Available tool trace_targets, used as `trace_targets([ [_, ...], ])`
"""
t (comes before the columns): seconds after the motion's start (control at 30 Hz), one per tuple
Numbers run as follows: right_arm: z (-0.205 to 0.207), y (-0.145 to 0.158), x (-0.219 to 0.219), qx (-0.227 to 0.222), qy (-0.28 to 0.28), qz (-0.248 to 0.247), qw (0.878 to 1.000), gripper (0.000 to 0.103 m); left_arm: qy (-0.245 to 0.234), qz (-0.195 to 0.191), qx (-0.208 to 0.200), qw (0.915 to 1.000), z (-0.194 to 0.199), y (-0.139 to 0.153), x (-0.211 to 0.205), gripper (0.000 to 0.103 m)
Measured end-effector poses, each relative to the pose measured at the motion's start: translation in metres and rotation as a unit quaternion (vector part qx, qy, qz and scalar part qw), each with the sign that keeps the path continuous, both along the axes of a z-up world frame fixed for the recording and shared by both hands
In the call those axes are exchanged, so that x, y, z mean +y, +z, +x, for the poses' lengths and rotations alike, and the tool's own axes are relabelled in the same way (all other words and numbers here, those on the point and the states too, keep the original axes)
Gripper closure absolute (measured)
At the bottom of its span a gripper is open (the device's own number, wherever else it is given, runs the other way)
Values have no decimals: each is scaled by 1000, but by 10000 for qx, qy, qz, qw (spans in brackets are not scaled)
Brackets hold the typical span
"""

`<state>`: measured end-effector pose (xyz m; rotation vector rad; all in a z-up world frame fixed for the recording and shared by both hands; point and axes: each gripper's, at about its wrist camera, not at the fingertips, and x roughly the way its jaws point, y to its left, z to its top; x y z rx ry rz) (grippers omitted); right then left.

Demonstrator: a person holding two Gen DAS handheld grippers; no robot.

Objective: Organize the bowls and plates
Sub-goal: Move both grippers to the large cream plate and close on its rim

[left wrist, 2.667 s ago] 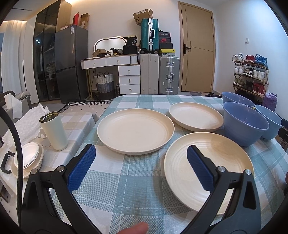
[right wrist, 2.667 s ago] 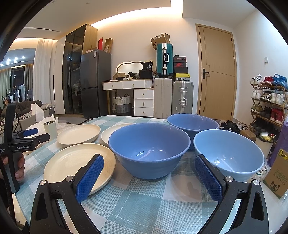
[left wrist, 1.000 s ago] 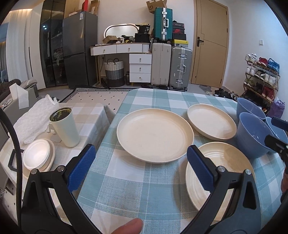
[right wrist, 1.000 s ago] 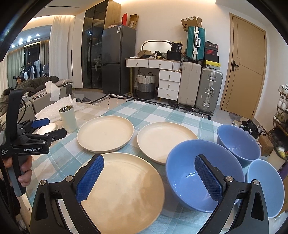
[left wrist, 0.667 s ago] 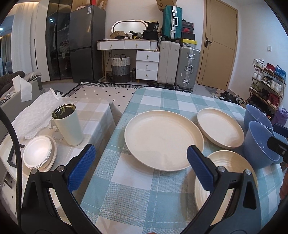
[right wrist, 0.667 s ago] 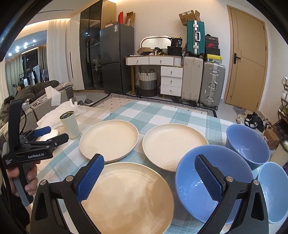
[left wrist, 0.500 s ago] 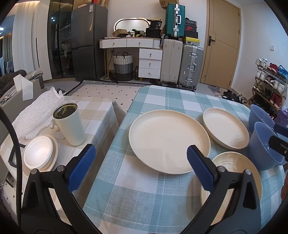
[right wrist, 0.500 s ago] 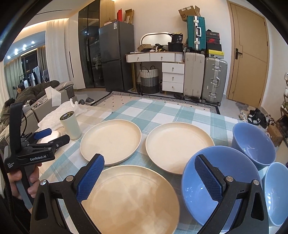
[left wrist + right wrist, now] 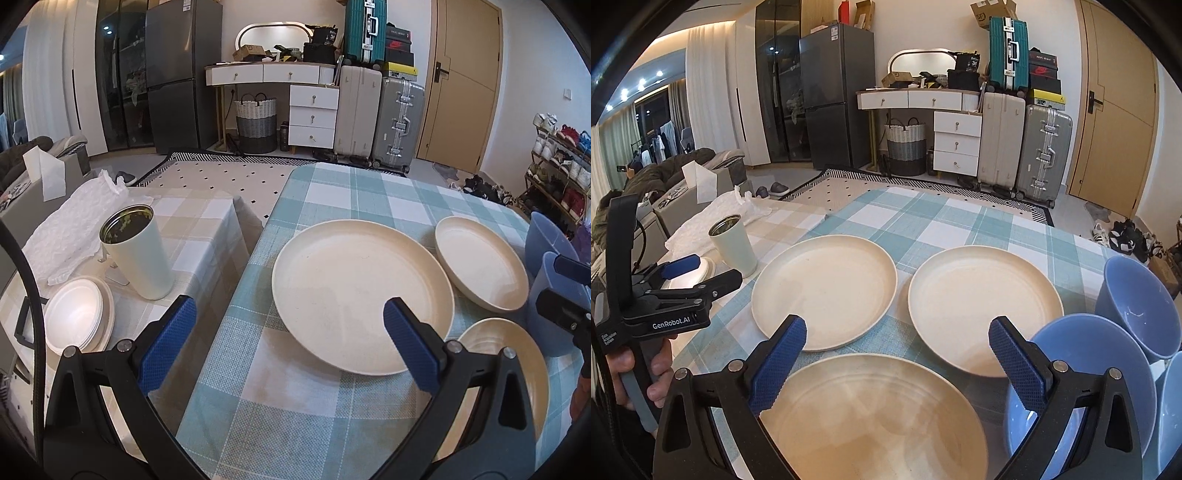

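Three cream plates lie on the checked table: a large one (image 9: 362,295) (image 9: 823,290), a far right one (image 9: 480,266) (image 9: 982,310) and a near ridged one (image 9: 513,358) (image 9: 871,417). Three blue bowls stand at the right: (image 9: 1082,373), (image 9: 1137,302) and one cut off at the edge (image 9: 1172,406). My left gripper (image 9: 291,343) is open and empty above the table's left edge, and shows in the right wrist view (image 9: 701,273). My right gripper (image 9: 897,362) is open and empty above the near plate.
A low side table (image 9: 207,221) at the left holds a white tumbler (image 9: 138,254), a stack of small white dishes (image 9: 77,321) and crumpled wrap (image 9: 74,225). Suitcases, drawers and a fridge stand along the far wall.
Both grippers have risen and drifted left. The plates and bowls have shifted right and lower in both views. Nothing on the table has moved.
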<state>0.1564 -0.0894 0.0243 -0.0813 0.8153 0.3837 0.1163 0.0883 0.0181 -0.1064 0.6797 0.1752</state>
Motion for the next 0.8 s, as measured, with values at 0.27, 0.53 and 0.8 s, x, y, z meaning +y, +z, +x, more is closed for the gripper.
trace_targets([
  [0.27,20,-15,17,215,75,-66,9997,6,46,-54,155,9999,17,-10,7,2],
  [0.53,39,-39,32,572,237,-25,9981,19,66,-176,369,9991,28,-29,15,9],
  [0.8,57,-65,48,990,368,-18,9944,35,65,-292,552,9980,30,-44,21,14],
])
